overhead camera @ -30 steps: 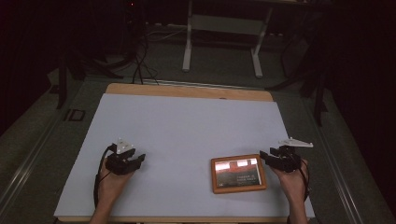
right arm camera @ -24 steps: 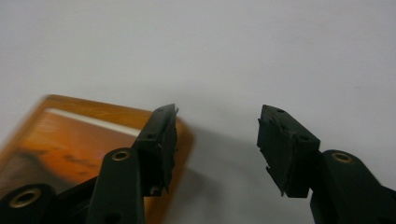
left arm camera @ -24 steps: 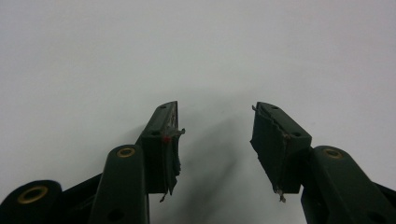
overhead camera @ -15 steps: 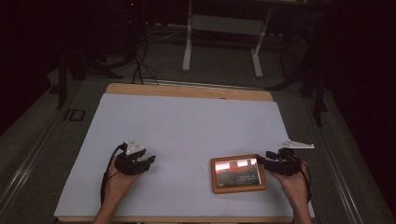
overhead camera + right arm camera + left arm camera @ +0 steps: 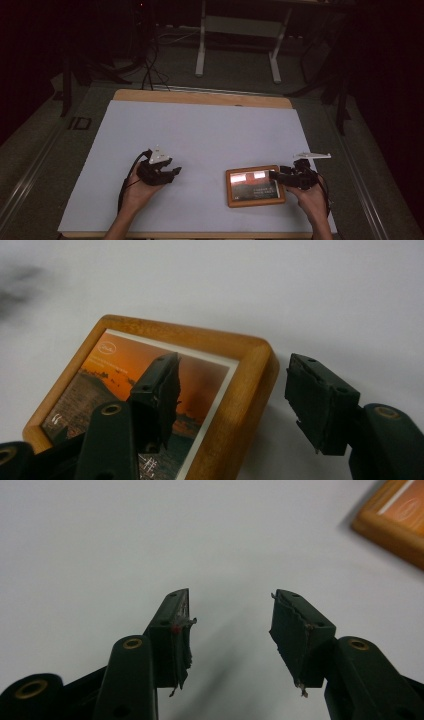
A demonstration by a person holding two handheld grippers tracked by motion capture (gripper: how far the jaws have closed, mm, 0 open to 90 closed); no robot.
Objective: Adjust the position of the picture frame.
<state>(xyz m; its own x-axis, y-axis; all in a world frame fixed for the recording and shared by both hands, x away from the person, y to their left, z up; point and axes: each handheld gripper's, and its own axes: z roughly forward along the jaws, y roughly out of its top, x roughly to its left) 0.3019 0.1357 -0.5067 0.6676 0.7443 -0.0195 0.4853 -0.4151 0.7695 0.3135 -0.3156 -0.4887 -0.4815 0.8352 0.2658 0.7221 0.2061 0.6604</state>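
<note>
At the lower right of the high view, the right gripper point(image 5: 278, 175) sits at the right edge of a wooden picture frame point(image 5: 255, 186), its jaws spread wide and having just been opening. In the right gripper view the jaws straddle the frame's point(image 5: 240, 405) wooden border, one jaw over the orange print, the other over the bare table beyond the corner; the pads stand clear of the wood, gripping nothing. The person's hand point(image 5: 312, 200) holds the tool from the bottom edge of the high view.

The left gripper point(image 5: 172, 172) hovers at the lower left of centre, well apart from the frame, pointing right toward it. Its jaws, seen in the left gripper view point(image 5: 230, 615), stand partly open, have just opened a little further, and have nothing between them; a corner of the frame point(image 5: 395, 525) shows at the upper right.

The frame lies flat near the front right of the white table point(image 5: 200, 135), whose wooden edge shows at the far side. Beyond it, the room is dark, with cables point(image 5: 150, 60) and a white stand point(image 5: 237, 45) on the floor.
</note>
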